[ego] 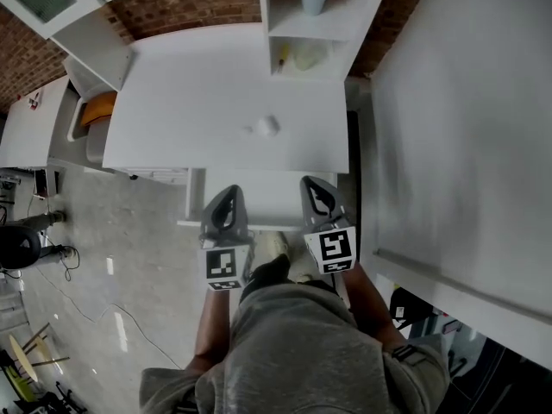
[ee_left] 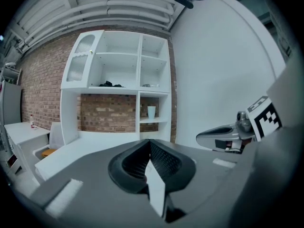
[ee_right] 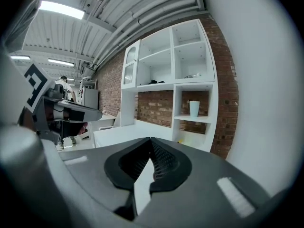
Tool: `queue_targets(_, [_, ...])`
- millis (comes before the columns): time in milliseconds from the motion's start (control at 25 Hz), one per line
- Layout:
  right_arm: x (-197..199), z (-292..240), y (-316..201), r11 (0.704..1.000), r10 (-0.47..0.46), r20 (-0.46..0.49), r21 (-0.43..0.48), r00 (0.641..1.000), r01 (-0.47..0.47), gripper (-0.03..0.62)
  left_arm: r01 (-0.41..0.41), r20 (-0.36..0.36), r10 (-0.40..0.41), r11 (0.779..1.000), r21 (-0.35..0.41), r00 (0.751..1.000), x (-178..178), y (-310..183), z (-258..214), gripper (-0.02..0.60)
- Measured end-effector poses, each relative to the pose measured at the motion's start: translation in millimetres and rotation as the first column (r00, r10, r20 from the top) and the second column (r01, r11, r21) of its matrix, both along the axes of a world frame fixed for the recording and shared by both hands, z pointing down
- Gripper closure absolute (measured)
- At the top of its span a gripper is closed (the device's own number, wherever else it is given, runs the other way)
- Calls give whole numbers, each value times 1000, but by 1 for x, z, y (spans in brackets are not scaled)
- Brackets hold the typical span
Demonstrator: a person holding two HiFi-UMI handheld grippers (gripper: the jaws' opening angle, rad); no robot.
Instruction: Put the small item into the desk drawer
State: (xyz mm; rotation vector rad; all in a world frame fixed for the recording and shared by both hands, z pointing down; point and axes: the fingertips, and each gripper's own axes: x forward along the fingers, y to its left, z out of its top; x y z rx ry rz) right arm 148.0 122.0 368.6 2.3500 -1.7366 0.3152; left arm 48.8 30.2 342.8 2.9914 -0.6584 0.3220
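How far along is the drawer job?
Done: nothing for sure. A white panel juts out below the desk front, maybe the drawer pulled out; I cannot tell. In hand: nothing. The left gripper and right gripper hover at the desk front, jaws shut and empty. Left: the small item lies on the desk top, untouched; it has to be picked up and put in the drawer.
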Motion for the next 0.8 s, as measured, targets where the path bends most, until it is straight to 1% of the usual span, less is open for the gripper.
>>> queue_targets(360, [24, 22, -57, 999, 6, 21, -38, 1000, -5, 591, 4, 25, -4, 1000, -24, 1000, 16, -56, 22, 569])
queue_targets(600, [38, 41, -90, 997, -15, 32, -78, 999, 17, 591, 32, 38, -30, 998, -48, 999, 21, -83, 39, 569])
queue_targets(800, [49, 77, -115, 990, -41, 73, -135, 996, 51, 591, 71, 65, -66, 994, -82, 996, 29, -101, 64, 569])
